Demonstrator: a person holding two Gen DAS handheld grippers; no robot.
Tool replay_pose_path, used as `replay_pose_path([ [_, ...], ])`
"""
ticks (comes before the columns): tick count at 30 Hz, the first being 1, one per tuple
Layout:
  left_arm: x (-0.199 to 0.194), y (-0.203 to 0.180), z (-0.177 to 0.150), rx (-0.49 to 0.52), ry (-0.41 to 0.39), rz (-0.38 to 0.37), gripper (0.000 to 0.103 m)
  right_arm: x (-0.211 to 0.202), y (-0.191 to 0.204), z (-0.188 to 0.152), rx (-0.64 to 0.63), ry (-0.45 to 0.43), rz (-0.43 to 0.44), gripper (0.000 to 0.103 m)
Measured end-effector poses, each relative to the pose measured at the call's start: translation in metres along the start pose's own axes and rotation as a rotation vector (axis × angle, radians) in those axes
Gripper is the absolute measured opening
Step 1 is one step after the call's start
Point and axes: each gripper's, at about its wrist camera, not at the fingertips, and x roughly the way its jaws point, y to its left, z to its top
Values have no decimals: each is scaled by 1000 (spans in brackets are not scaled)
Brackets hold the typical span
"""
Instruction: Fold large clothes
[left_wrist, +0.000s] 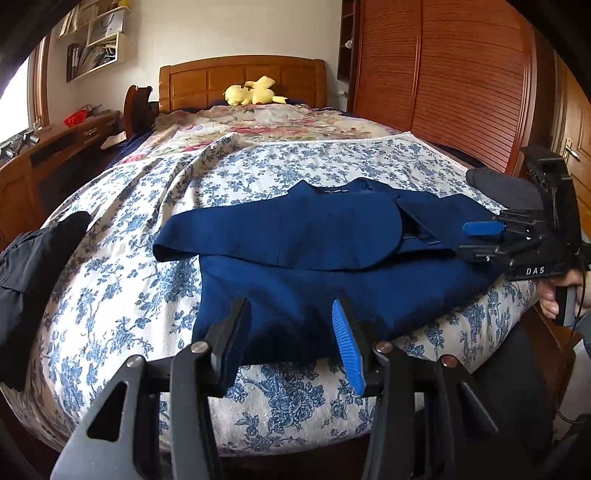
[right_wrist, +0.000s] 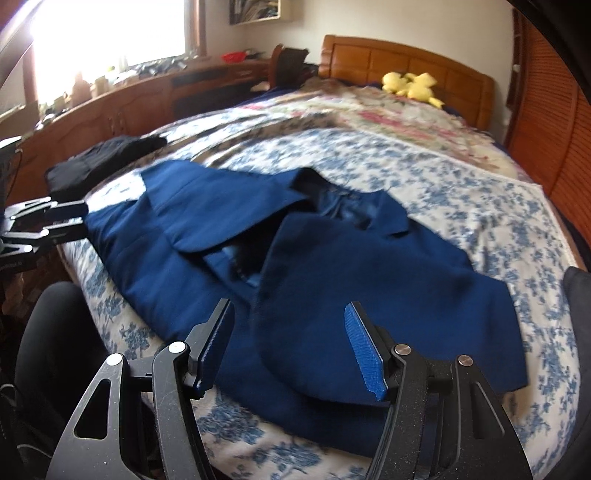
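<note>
A dark blue jacket (left_wrist: 314, 236) lies flat on the floral bedspread (left_wrist: 122, 295), collar toward the headboard and both sleeves folded across its front. In the left wrist view my left gripper (left_wrist: 290, 326) stands open over the near hem, with cloth between the jaws and no pad pressing on it. It also shows at the left edge of the right wrist view, the left gripper (right_wrist: 84, 219) at the jacket's side. My right gripper (right_wrist: 290, 345) is open above the jacket (right_wrist: 332, 266), over its near right panel. The right gripper (left_wrist: 461, 240) sits at the jacket's right edge, with a hand (left_wrist: 554, 295) on its grip.
A black garment (left_wrist: 37, 258) lies at the bed's left edge and a dark grey one (left_wrist: 502, 184) at the right. A yellow plush toy (left_wrist: 255, 92) rests by the wooden headboard (left_wrist: 243, 77). A wooden wardrobe (left_wrist: 443, 74) stands on the right and a desk (right_wrist: 129, 103) on the left.
</note>
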Motion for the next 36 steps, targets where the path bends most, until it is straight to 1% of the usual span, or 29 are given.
replay_pose_path([
  [4,2,4,-2,-12,1,3,44,13,7,-3,-22,32,2,64],
  [7,2,6,-4,-22,-1,4,44,24,8,-4,-49,61,-47,64],
  [12,2,6,-5,-21,-11,0,44,31,-4,3,-63,55,-91,63],
  [13,2,7,-5,-23,-13,-2,44,32,-6,4,-68,52,-84,60],
  [14,2,7,-5,-24,-13,-3,44,34,-8,8,-78,52,-70,35],
  [15,2,7,-5,-25,-13,-4,44,34,-11,12,-90,41,-83,7],
  [19,2,8,-3,-20,-13,-6,44,34,-20,37,-108,-20,-118,5],
  [23,2,10,0,-15,-22,-4,44,48,-31,74,-141,-43,-184,5],
  [26,3,12,2,-14,-22,0,44,61,-40,99,-151,-32,-210,5],
  [29,4,14,2,-13,-18,7,44,69,-48,117,-155,-42,-220,5],
  [33,8,15,2,-17,-16,14,44,89,-53,133,-197,-23,-264,5],
  [36,12,15,3,-16,-11,17,44,100,-60,140,-192,-10,-278,5],
])
